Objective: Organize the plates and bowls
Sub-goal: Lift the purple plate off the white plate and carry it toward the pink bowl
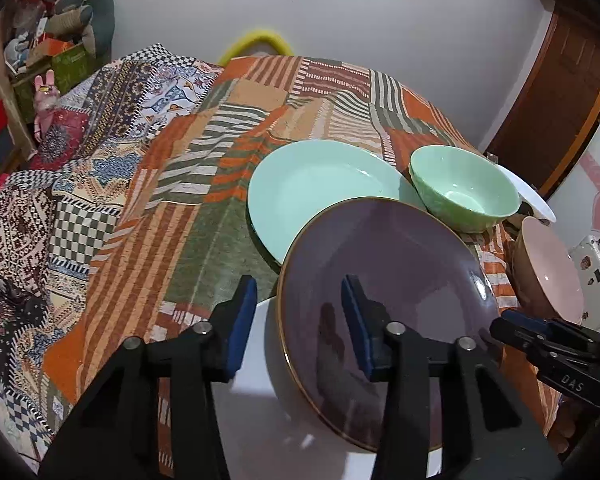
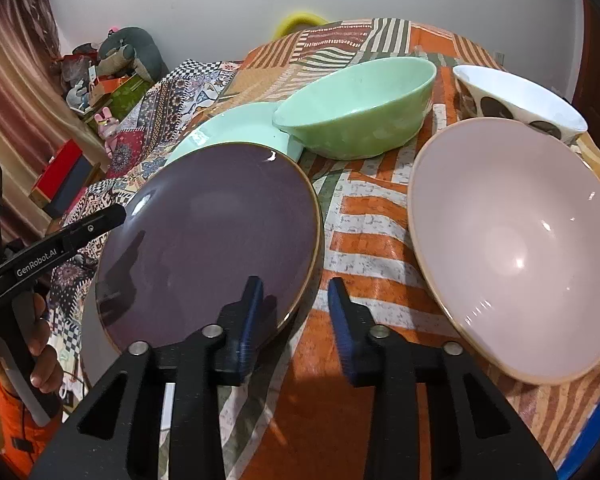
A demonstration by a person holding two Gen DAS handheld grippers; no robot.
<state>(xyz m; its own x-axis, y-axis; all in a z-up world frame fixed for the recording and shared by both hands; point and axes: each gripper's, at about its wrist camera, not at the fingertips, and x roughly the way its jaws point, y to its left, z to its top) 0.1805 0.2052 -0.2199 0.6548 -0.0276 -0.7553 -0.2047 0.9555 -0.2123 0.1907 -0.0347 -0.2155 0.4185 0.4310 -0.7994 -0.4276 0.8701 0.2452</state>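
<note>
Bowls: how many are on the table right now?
3. The green bowl sits at the middle back beside the mint plate. The spotted white bowl is at back right. The pink bowl is nearest, right of the purple plate. More may be out of view.

Plain white wall behind, brown wooden door on the right, striped curtain left w/ cluttered shelf of boxes & soft toys.

The left gripper reads "GenRobot.AI"; the right gripper reads "DAS".
</note>
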